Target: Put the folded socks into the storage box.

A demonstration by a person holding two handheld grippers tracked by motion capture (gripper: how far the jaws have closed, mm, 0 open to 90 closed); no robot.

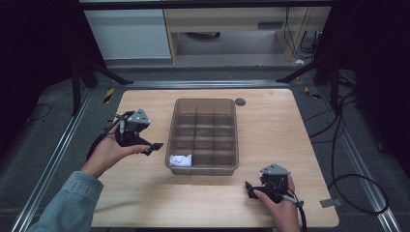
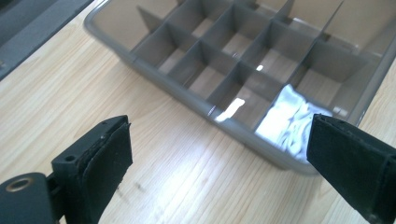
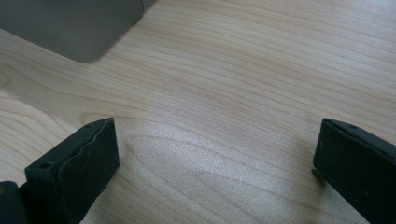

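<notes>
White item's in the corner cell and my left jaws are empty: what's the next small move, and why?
Probably draw the left gripper back from the bin. Its jaws stand open and empty beside the wall, and the white crumpled piece already lies in the near-left compartment, apart from them.

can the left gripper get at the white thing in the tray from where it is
Probably yes: the left gripper is open and empty beside the tray, and the white thing lies uncovered in the near-left compartment; only the tray wall stands between.

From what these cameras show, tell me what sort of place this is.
Probably a lab recording station, not a home: a bare wooden table fenced by dark stand legs, loose cables over grey floor, and one divided plastic bin set out for handling.
</notes>
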